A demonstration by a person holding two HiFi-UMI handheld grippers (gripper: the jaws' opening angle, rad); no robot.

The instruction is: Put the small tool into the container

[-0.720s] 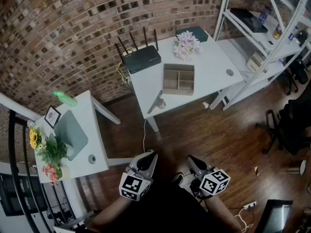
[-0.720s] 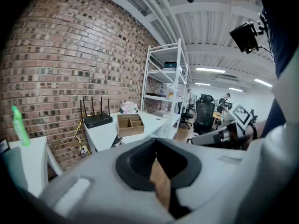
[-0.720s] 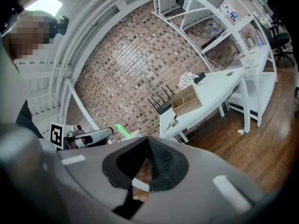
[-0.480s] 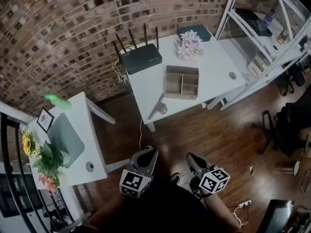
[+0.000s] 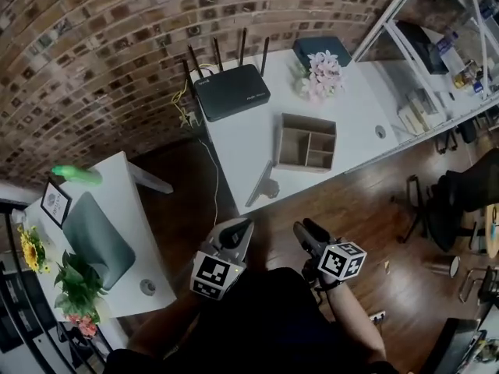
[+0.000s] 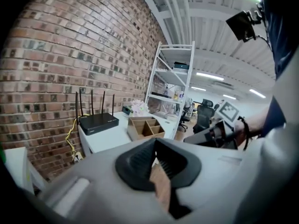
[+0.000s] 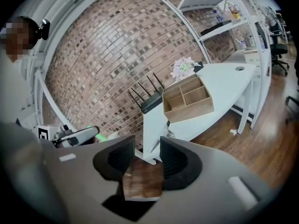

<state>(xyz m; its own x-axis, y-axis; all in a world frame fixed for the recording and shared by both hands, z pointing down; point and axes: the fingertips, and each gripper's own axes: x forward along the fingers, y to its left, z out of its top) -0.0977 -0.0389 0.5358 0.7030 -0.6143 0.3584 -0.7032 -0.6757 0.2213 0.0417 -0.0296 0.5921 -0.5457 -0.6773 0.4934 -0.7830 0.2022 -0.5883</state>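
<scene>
Lying at the tabletop's (image 5: 243,142) near edge, small tool (image 5: 262,186) looks light, stiff, slim; grab mid-body; container (image 5: 306,142) just beyond; left hand-held gripper (image 5: 242,227) closed, right hand-held gripper (image 5: 303,229) open, both empty.

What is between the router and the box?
Nothing. In the head view, only bare white tabletop lies between the router and the box.

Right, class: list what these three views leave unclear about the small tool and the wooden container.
Head view: the small tool is too small to tell its kind.
Left gripper view: the small tool is hidden behind the body of the left gripper.
Head view: the near wall of the wooden container hides part of its compartment floors.
</scene>
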